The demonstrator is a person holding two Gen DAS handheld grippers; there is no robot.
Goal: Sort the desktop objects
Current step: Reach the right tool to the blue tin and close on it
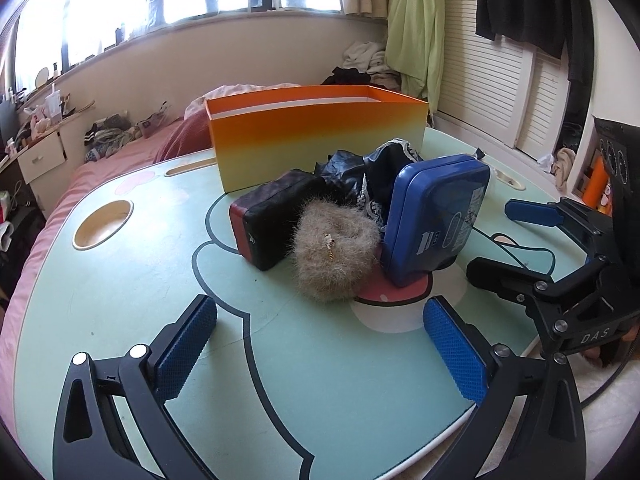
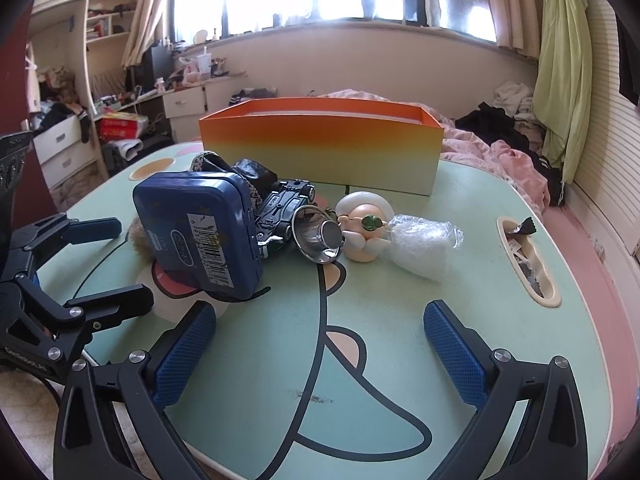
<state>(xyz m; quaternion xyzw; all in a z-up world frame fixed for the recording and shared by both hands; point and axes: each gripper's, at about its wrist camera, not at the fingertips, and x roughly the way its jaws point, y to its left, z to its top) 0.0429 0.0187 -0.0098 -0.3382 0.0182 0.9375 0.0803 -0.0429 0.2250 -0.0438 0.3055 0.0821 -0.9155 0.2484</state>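
Blue tin point(image 2: 198, 232) upright mid-table, orange box point(image 2: 320, 142) behind, grippers apart.

Left gripper point(image 1: 320, 344): two black plastic jaws with triangular cut-outs in the arms, each faced by a rectangular blue pad point(image 1: 185, 347) with fine diamond-grid texture. Round silver screw heads point(image 1: 138, 351) sit at the linkage pivots, just behind the pads.

Right gripper point(image 2: 318, 350): same build, with black jaws, blue textured pads point(image 2: 454, 350) and silver screws point(image 2: 502, 356) behind the pads. Seen from the left wrist view, its black linkage body carries pale lettering "DAS" point(image 1: 595, 336), and a thin black cable point(image 1: 600, 396) trails below that lettering.
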